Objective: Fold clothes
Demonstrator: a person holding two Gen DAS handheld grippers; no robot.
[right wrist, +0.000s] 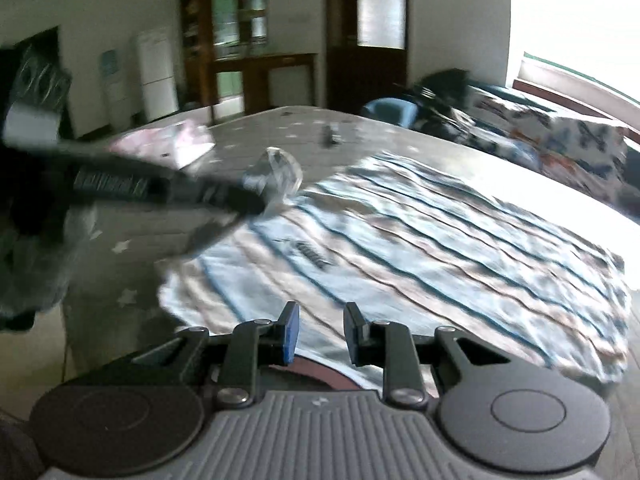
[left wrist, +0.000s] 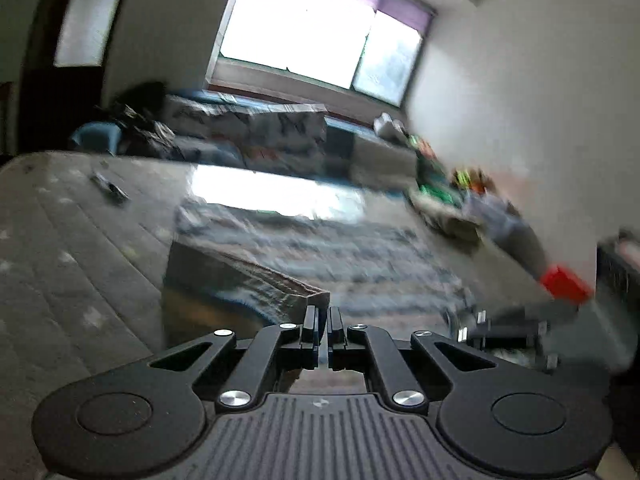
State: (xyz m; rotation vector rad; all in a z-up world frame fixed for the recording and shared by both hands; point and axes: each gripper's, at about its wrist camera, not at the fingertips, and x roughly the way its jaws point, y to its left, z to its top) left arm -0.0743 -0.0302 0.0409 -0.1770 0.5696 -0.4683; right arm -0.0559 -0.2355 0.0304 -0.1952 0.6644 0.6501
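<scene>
Across the grey star-printed mattress (right wrist: 132, 264) lies the striped shirt (right wrist: 420, 240), spread nearly flat, its blue and brown bands running toward the bright window (left wrist: 320, 28) beyond it. Over the shirt's near edge the left claw (left wrist: 323, 322) is closed, pinching a fold of the striped cloth and lifting that edge off the mattress. Also at the shirt's near edge, the right claw (right wrist: 322, 330) hangs with its pads a little apart and nothing between them. Beyond the shirt, a pink garment (right wrist: 172, 142) and a small dark object (right wrist: 330, 136) rest on the mattress. Everything is motion-blurred.
</scene>
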